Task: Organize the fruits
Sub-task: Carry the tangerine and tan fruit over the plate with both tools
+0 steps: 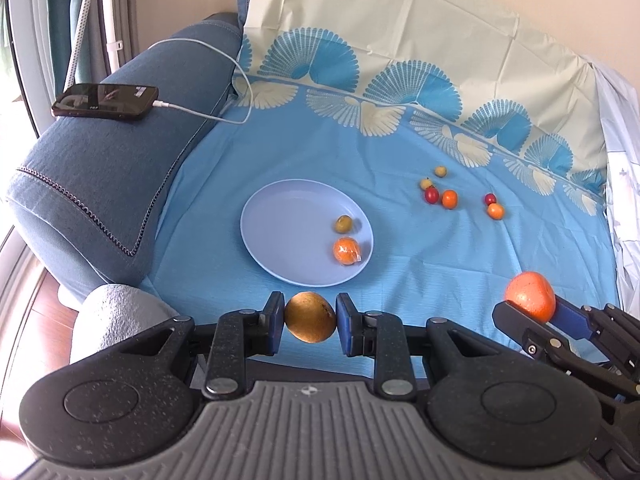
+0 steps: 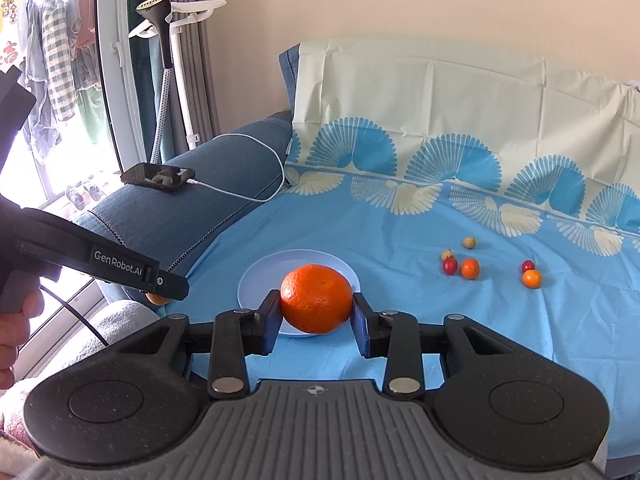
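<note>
Left gripper [image 1: 310,322]: fingers [image 1: 273,314] clamped on a brown-yellow fruit [image 1: 310,317], one pad on each side, fruit held clear of the sheet [image 1: 400,240] just short of the plate's near rim.

Right gripper [image 2: 316,312]: fingers [image 2: 270,314] closed on a large orange [image 2: 316,298], pads pressing both flanks. In the left wrist view the same gripper [image 1: 532,308] sits at the right, orange [image 1: 530,295] between its fingers, above the sheet's near right part.

Plate [image 1: 280,232]: pale blue, oval, on the blue sheet over the sofa seat, nearer the armrest side. On it, toward its right rim: a small olive-green fruit [image 1: 343,223] and, just in front of it, a small orange [image 1: 346,251]. Apart, not touching.

Loose fruit on the sheet, right of the plate toward the back edge:
- cluster of four: two yellowish ones [image 1: 440,171], a red one [image 1: 431,195], an orange one [image 1: 449,199]; red and orange just beside each other.
- pair further right: red [image 1: 490,199] behind, orange [image 1: 495,211] in front, touching or nearly so.

Armrest [image 1: 100,184]: dark phone [image 1: 105,101] lying flat, white cable [image 1: 208,116] plugged in, looping onto the sheet.

Right wrist view: a hand [image 2: 16,320] grips the left gripper's handle at the left edge.
</note>
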Demonstrator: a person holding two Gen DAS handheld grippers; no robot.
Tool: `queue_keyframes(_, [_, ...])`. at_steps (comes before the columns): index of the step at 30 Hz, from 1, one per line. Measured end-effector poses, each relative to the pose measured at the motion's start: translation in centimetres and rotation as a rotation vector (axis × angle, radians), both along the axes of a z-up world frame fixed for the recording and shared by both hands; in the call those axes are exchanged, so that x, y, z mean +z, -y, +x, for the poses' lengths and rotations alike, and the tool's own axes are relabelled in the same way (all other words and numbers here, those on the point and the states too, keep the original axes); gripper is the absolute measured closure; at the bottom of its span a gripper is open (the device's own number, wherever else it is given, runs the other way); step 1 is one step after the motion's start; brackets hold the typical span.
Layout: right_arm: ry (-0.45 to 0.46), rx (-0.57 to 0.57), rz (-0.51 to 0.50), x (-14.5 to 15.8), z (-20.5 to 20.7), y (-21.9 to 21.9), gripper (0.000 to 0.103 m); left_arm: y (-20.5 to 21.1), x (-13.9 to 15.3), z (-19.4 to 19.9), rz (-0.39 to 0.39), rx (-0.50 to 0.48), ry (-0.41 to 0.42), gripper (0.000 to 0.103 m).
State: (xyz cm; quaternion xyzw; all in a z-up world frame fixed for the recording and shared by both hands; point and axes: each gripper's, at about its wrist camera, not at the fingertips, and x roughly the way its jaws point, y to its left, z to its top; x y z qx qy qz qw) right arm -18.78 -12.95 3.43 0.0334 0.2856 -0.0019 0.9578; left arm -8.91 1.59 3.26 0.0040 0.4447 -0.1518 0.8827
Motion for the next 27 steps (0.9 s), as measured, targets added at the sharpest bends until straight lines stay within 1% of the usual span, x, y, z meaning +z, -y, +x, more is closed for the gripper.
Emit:
queue_keyframes(9, [-0.041,0.0,-0.006,-0.7,1.3,-0.1,0.065,-0.7,-1.0,2.1,-0.008,0.033,-0.043,0.073])
queue_keyframes(14, [-0.057,0.01,-0.026,-1.0,2.3,-0.3,0.065,-0.9,-1.3,3.5,-0.005,0.048,-0.044,0.073])
queue_keyframes(16, [-0.055,0.005,-0.037,-0.9,2.9,-0.1,0.065,-1.0,-1.3,4.3,-0.001,0.059,-0.043,0.073])
queue_keyframes(21, [-0.067,0.006,-0.026,-1.2,4.8,-0.1,0.065,-1.2,-1.5,6.2,0.001,0.082,-0.049,0.073])
queue_keyframes(27, [-0.106,0.022,-0.02,-2.5,7.3,-0.5,0.065,-1.1,-2.5,8.4,0.023,0.099,-0.055,0.073])
